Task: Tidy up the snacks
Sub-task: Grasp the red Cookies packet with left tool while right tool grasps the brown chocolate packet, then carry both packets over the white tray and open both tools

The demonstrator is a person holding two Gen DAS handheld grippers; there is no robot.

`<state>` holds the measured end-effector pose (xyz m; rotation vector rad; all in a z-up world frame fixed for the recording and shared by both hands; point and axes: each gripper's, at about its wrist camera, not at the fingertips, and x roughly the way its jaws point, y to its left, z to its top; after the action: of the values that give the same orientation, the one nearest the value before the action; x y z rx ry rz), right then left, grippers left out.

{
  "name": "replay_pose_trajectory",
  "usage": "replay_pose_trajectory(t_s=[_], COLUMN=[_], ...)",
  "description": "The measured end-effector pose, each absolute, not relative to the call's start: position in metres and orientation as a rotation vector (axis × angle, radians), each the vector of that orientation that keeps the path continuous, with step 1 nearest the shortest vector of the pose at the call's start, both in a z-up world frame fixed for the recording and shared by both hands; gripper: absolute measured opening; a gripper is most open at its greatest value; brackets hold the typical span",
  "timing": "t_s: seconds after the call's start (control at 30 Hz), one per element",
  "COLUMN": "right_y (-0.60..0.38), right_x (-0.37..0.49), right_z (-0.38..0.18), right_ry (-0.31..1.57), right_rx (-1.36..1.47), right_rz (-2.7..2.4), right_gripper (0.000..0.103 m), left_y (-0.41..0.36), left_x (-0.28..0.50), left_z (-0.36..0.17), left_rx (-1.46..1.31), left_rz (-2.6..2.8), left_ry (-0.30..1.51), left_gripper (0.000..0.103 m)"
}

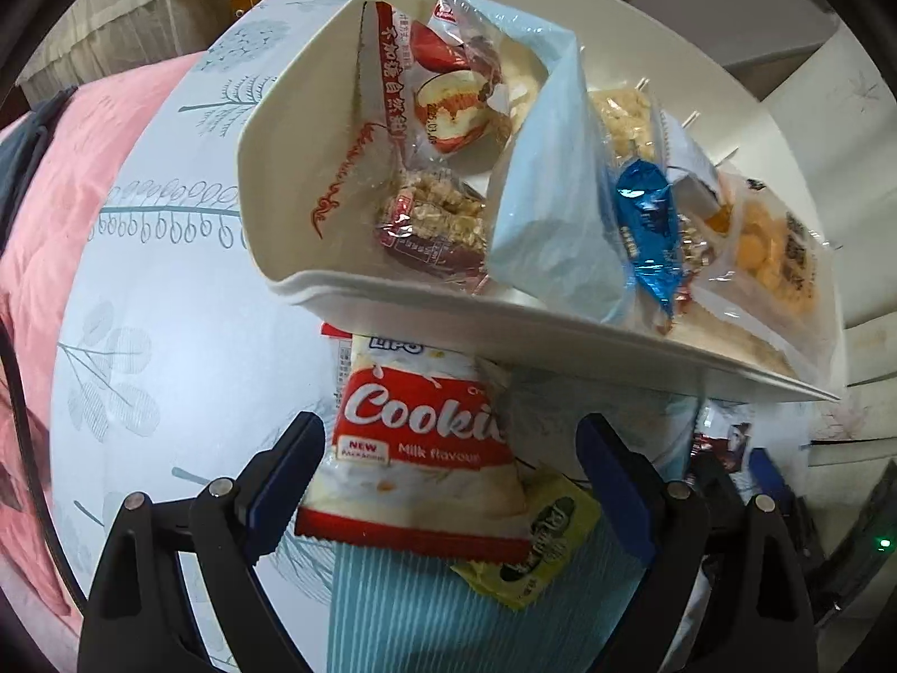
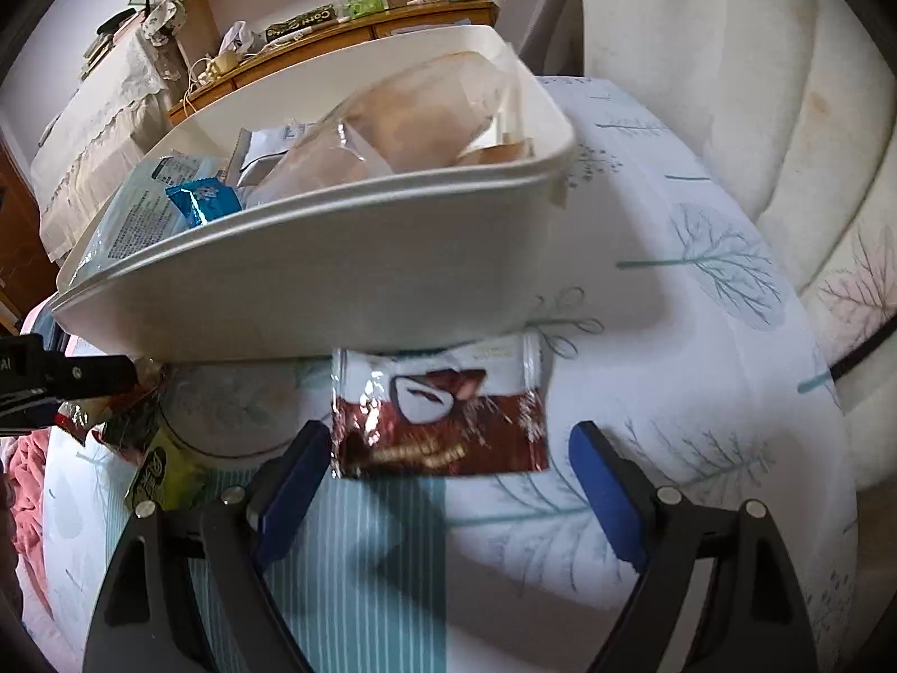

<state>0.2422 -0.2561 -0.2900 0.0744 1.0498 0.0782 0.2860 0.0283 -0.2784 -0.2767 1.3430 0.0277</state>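
Observation:
A red and white cookie packet (image 1: pixel 426 448) lies flat on the tree-print sheet, just in front of the white bin (image 1: pixel 392 303). My left gripper (image 1: pixel 451 448) hangs over it, open, with a finger on each side and neither pad pressing. A yellow-green packet (image 1: pixel 532 544) pokes out from under the cookie packet's lower right corner. In the right wrist view a brown and white foil packet (image 2: pixel 443 420) lies against the bin's wall (image 2: pixel 336 286). My right gripper (image 2: pixel 448 454) is open astride it, without touching. The bin holds several wrapped snacks.
A pink quilt (image 1: pixel 56 280) covers the left side of the bed. A teal striped cloth (image 2: pixel 359 561) lies under both grippers. Wooden shelves (image 2: pixel 336 22) stand behind the bin, and a white padded headboard (image 2: pixel 729 84) rises at the right.

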Motion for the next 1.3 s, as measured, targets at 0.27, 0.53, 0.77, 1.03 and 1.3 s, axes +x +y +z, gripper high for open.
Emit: replay_pose_trajectory(t_s=[0.27, 0.53, 0.77, 1.03, 1.3], right_y=[-0.242, -0.230, -0.219, -0.201, -0.182], right_x=[0.247, 0.244, 0.245, 0.240, 0.236], right_z=[-0.294, -0.292, -0.290, -0.284, -0.279], right_ry=[1.042, 1.029, 1.040, 1.091, 1.200], right_rx=[-0.026, -0.059, -0.069, -0.117, -0.129], right_rz=[0.043, 0.060, 0.071, 0.145, 0.218], right_gripper=[0.088, 0.074, 0.066, 0.040, 0.032], left_y=[0.017, 0.018, 0.026, 0.034, 0.050], left_x=[0.298, 0.295, 0.286, 0.264, 0.236], left_z=[-0.292, -0.300, -0.299, -0.294, -0.275], left_rx=[-0.236, -0.230, -0.271, -0.297, -0.348], left_rz=[0.072, 0.108, 0.121, 0.129, 0.133], left_ry=[1.336, 1.326, 1.287, 1.320, 1.361], left_gripper=[0.087, 0.069, 0.056, 0.055, 0.048])
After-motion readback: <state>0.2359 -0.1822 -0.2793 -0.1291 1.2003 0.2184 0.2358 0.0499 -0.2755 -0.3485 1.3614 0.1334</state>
